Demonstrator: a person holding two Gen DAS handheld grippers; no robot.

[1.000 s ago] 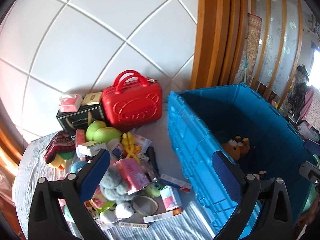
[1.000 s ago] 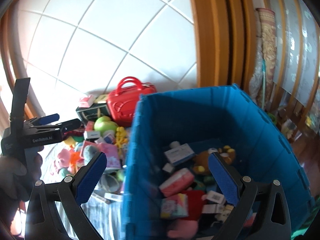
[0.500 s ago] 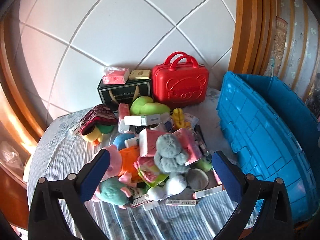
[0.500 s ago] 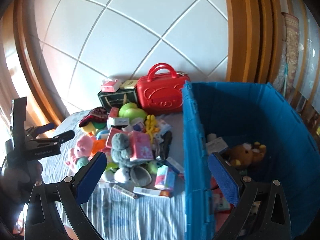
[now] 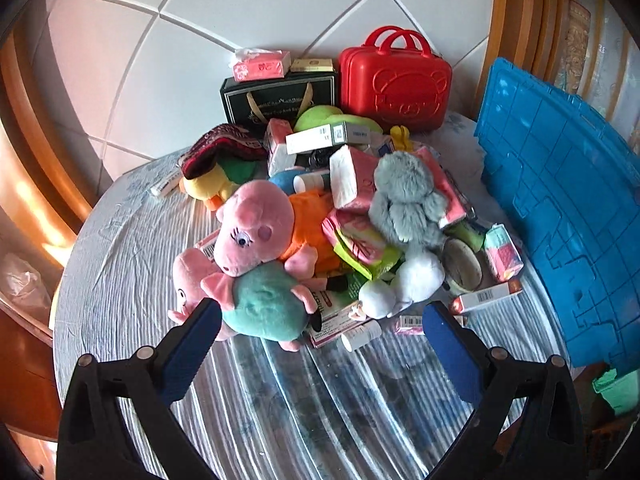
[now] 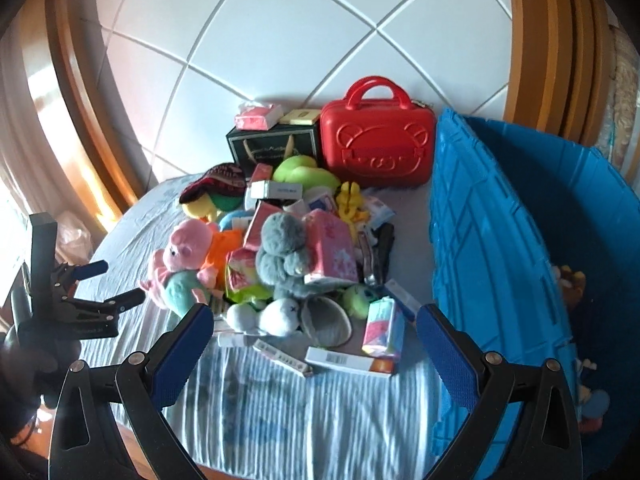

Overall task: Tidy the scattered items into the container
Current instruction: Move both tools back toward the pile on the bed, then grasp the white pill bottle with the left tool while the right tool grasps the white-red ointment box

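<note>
Claws, left claw (image 5: 322,330) and right claw (image 6: 312,330), both gape wide, empty, before the toy pile (image 6: 280,256) beside the blue crate (image 6: 500,248).

One big blue plastic box (image 6: 492,264), one shiny red case (image 5: 394,80), two pink pig toys (image 5: 250,230), one fluffy grey bunny (image 5: 404,196).

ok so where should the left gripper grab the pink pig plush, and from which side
Probably the teal belly of the pig plush: it is the rounded, soft part nearest the open left gripper, bulging at the pile's front edge. Come from the front, low over the cloth, fingers either side; the head is wider.
</note>
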